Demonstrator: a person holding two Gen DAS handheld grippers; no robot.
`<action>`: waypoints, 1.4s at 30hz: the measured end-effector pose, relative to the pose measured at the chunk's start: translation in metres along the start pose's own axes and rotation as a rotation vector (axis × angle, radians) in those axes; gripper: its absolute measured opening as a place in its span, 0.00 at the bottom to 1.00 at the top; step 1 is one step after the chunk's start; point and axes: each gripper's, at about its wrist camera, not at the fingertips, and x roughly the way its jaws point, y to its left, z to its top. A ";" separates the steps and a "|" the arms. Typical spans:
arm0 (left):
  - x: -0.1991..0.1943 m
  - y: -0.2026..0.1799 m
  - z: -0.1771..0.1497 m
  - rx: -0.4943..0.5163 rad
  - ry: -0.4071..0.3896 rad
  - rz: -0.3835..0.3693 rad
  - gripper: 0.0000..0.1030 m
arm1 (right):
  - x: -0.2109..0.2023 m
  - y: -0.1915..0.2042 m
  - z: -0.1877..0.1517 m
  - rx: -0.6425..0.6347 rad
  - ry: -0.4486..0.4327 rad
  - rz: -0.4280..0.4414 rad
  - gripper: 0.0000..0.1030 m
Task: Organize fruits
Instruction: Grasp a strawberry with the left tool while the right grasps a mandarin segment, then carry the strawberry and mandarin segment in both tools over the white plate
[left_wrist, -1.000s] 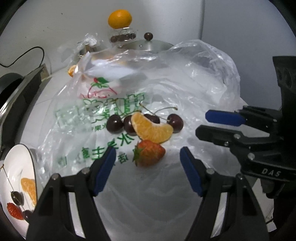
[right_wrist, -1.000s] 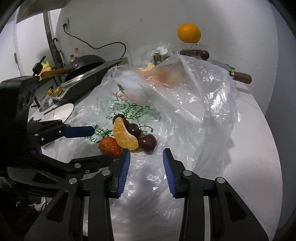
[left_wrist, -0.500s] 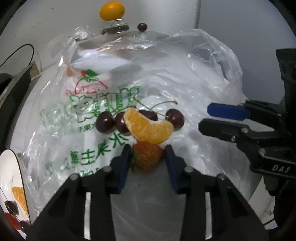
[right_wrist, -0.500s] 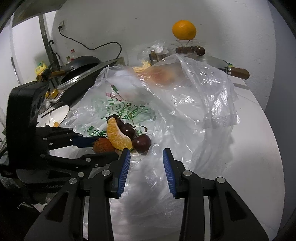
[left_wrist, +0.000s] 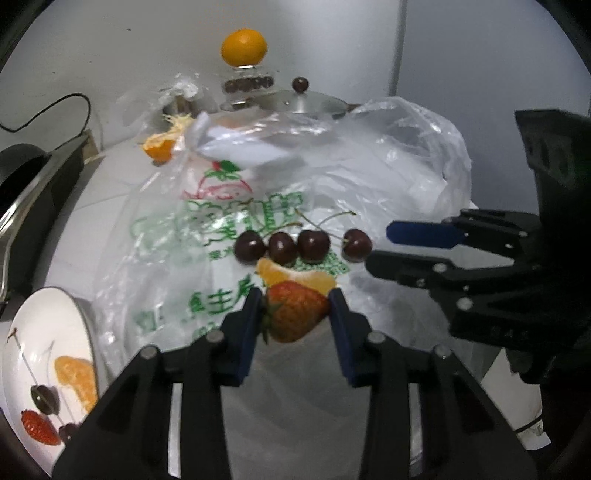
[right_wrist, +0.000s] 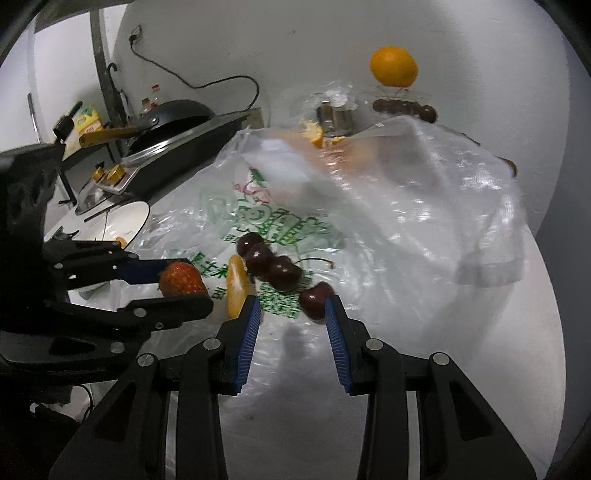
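Observation:
My left gripper (left_wrist: 295, 301) is shut on a red strawberry (left_wrist: 291, 321), blue pads pressing both its sides, just in front of an orange segment (left_wrist: 295, 275). Several dark cherries (left_wrist: 282, 248) lie in a row behind the segment on a printed plastic bag (left_wrist: 369, 166). In the right wrist view my right gripper (right_wrist: 291, 317) stands open over the bag (right_wrist: 406, 203). One cherry (right_wrist: 316, 304) sits against its right fingertip, unpinched. The strawberry (right_wrist: 179, 280) shows there in the left gripper (right_wrist: 184, 284), left of the segment (right_wrist: 236, 291).
A white plate (left_wrist: 83, 317) at the lower left holds an orange segment, a strawberry and cherries; it also shows as plate (right_wrist: 125, 221). A whole orange (left_wrist: 243, 46) on a stand and a pot lid (left_wrist: 306, 103) stand by the back wall. A wok (right_wrist: 173, 114) is at far left.
The left jaws closed on the strawberry and drew it back from the orange segment. The cherries now lie spread in a row. The right gripper has come closer to the nearest cherry.

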 end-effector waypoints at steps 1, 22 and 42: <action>-0.003 0.002 -0.002 -0.007 -0.004 0.001 0.36 | 0.001 0.003 0.001 -0.006 0.003 0.004 0.37; -0.039 0.058 -0.029 -0.096 -0.043 0.033 0.36 | 0.054 0.045 0.016 -0.064 0.128 -0.014 0.37; -0.071 0.061 -0.042 -0.113 -0.090 0.050 0.36 | 0.036 0.074 0.017 -0.124 0.104 -0.055 0.18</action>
